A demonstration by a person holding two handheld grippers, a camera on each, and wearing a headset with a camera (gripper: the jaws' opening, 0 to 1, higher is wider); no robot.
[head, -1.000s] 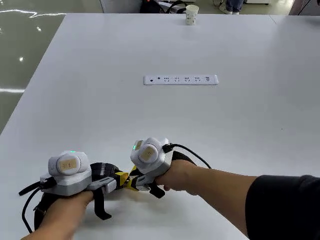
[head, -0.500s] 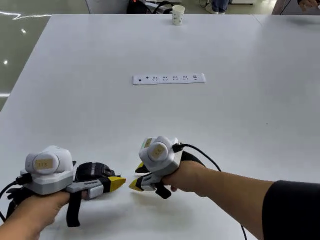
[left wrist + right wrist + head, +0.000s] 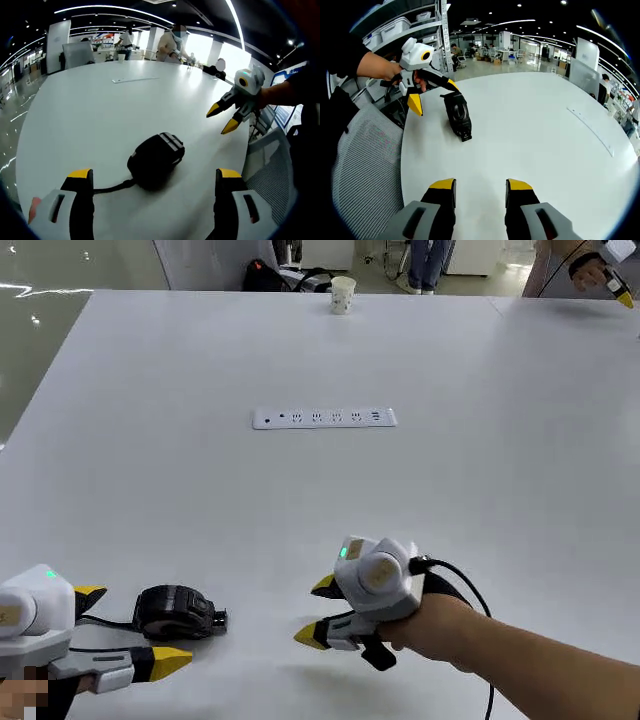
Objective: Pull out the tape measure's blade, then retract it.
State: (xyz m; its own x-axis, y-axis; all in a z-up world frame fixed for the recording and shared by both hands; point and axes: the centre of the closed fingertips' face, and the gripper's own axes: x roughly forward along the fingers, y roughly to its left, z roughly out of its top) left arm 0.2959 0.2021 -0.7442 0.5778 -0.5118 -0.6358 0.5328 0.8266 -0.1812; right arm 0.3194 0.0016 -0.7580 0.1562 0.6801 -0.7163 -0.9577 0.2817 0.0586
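A black tape measure (image 3: 178, 612) lies on the white table (image 3: 300, 500) near the front left, its blade in and a black strap trailing from it. My left gripper (image 3: 130, 627) stands open just left of it, its yellow fingertips wide apart and off the case. In the left gripper view the tape measure (image 3: 156, 159) rests between and just ahead of the left gripper (image 3: 154, 176). My right gripper (image 3: 315, 611) is open to the right of the case, with nothing in it. From the right gripper (image 3: 481, 185) the tape measure (image 3: 457, 116) lies well ahead.
A white power strip (image 3: 324, 418) lies mid-table, and a paper cup (image 3: 343, 294) stands at the far edge. Another person's hand with a gripper (image 3: 610, 275) shows at the far right corner. A mesh chair (image 3: 365, 165) stands by the table's near edge.
Both grippers were close together at the tape measure; they have let go and drawn apart, left going left, right going right. The tape measure now rests alone on the table.
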